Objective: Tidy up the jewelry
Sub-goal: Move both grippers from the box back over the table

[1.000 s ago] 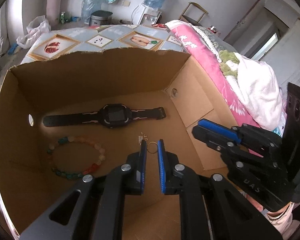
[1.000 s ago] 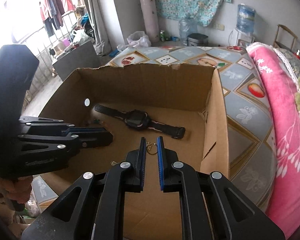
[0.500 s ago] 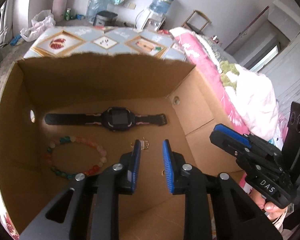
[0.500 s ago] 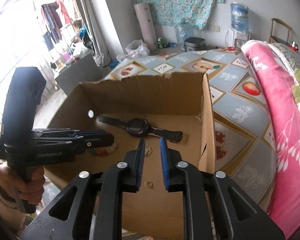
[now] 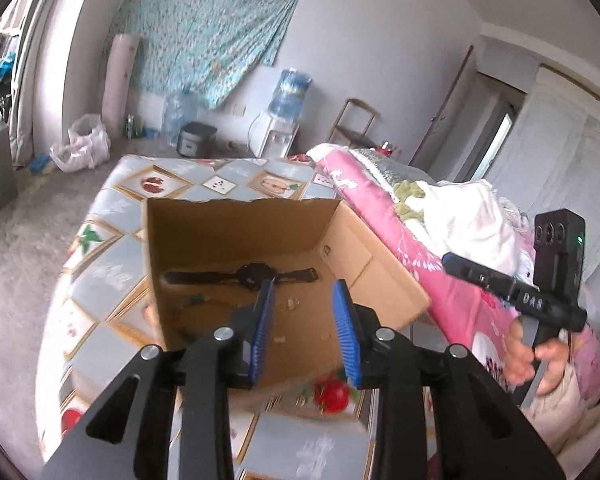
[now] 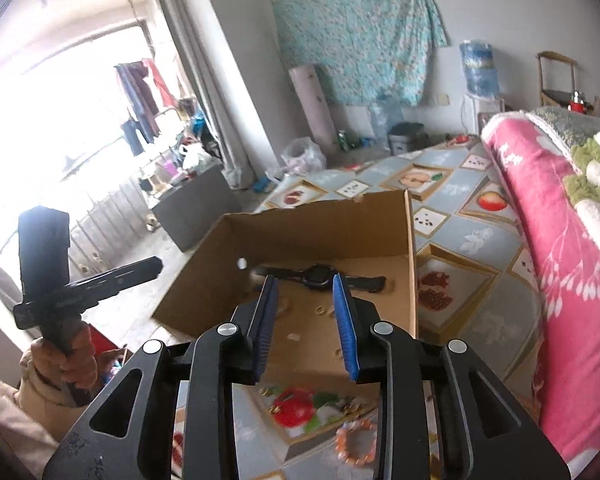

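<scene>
Both grippers hang above the near edge of an open cardboard box [image 5: 236, 236] that sits on a tablecloth [image 5: 112, 224] printed with fruit. The left gripper [image 5: 305, 334] has its blue-padded jaws opening, nothing between them; the right gripper [image 6: 306, 328] is likewise opening and empty.

Inside the box, a black watch [image 6: 320, 276] lies flat toward 12 o'clock, near the far wall. Small gold pieces [image 6: 320, 311] lie scattered on the box floor toward 6 o'clock of the watch; their blur hides what they are. A beaded bracelet [image 5: 188, 308] lies at 7 o'clock of the watch. Outside the box, an orange bracelet [image 6: 354, 442] rests on the tablecloth.
</scene>
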Motion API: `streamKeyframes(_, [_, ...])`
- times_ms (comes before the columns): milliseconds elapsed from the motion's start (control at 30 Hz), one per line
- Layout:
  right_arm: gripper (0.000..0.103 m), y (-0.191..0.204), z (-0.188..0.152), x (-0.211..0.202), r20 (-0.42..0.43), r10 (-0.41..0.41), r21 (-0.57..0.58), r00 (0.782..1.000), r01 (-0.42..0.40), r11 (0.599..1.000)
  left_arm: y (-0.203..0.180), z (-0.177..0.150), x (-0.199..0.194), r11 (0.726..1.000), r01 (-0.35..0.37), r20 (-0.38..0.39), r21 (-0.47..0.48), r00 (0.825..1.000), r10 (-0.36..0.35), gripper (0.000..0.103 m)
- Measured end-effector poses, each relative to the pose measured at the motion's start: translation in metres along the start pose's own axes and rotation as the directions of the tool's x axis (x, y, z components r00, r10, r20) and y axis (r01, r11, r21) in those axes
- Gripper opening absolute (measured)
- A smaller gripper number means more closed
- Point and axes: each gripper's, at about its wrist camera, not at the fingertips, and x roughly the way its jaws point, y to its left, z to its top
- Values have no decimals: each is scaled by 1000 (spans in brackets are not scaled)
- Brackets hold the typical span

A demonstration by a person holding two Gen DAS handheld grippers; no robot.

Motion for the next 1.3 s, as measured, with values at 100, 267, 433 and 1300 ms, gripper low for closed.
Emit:
streamKeyframes(100, [28, 5, -15, -6, -11, 19, -2, 1000, -19, 1000, 3, -22, -20, 1000, -5, -1, 17, 1000, 5, 30])
streamKeyframes(267, [28, 17, -52, 9, -96, 34, 19, 995, -32, 999, 9, -62, -25, 1000, -8, -60, 5, 998, 8, 32])
streamKeyframes(433, [34, 28, -82, 43, -212, 26, 23, 977, -22, 1000, 5, -100, 10, 985, -144, -151, 94, 976, 157, 32])
streamKeyframes(1300, [19, 59, -118, 137, -373, -160, -322, 914, 34, 946, -13, -147, 83, 925, -196, -225, 327, 934, 278, 32])
